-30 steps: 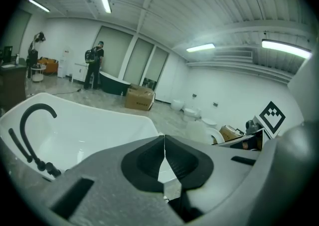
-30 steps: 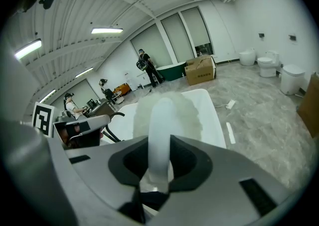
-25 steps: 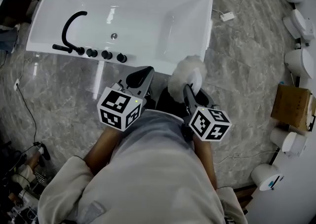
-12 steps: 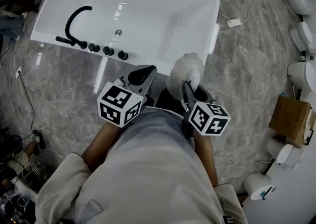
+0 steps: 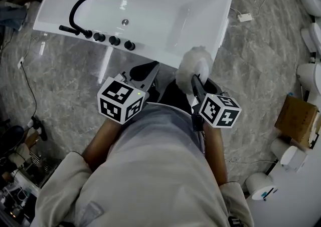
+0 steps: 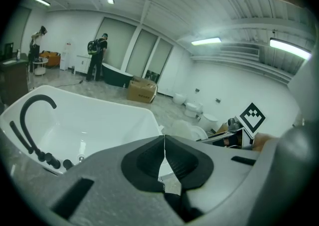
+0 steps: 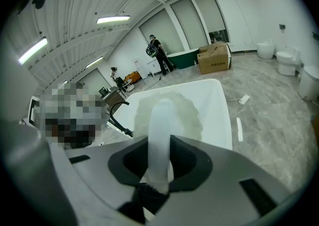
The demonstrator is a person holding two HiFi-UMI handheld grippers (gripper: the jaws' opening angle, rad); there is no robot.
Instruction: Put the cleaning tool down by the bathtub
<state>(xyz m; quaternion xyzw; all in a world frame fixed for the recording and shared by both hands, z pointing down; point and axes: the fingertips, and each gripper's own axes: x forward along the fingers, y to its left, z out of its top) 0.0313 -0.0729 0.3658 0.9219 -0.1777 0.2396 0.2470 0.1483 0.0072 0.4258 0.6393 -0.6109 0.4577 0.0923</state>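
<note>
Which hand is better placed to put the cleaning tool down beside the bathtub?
Right. The right gripper is shut on the cleaning tool, whose fluffy head hangs by the near corner of the bathtub. The left gripper is shut and empty.

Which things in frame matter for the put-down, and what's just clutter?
In play: cleaning tool, clamped in the right claw; bathtub; grey floor beside it.
Clutter: left claw (shut, empty); cardboard box; toilets; white adapter on the floor.
</note>
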